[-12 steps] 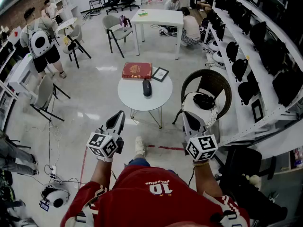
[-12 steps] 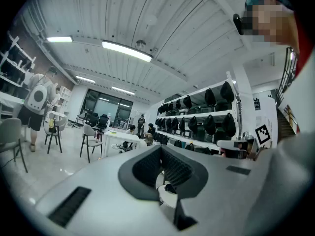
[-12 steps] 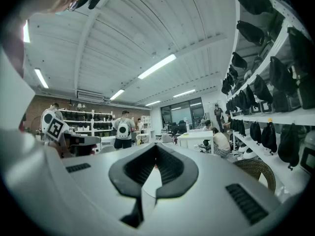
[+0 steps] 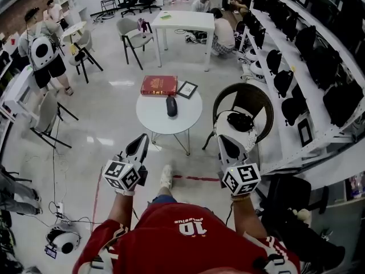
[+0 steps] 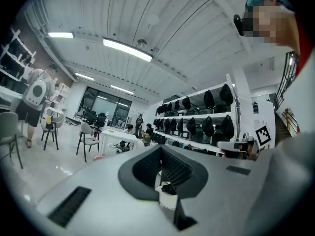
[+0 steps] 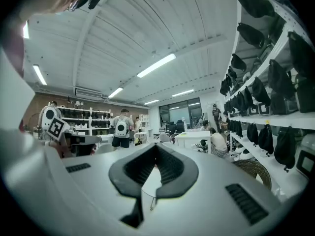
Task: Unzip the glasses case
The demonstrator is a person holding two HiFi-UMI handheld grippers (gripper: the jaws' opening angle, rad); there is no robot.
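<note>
The glasses case (image 4: 171, 106) lies lengthwise away from the person; left tool (image 4: 145, 137) and right tool (image 4: 222, 138) closed.

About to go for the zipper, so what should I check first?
1. Glasses case lies on round table: ok.
2. Zipper pull located: cannot tell, too small.
3. Left claw empty: ok, shut.
4. Right claw empty: ok, shut.
5. Claws at the case: not ok, both short of the table.
6. Case uncovered: ok, red book lies beyond it.
</note>
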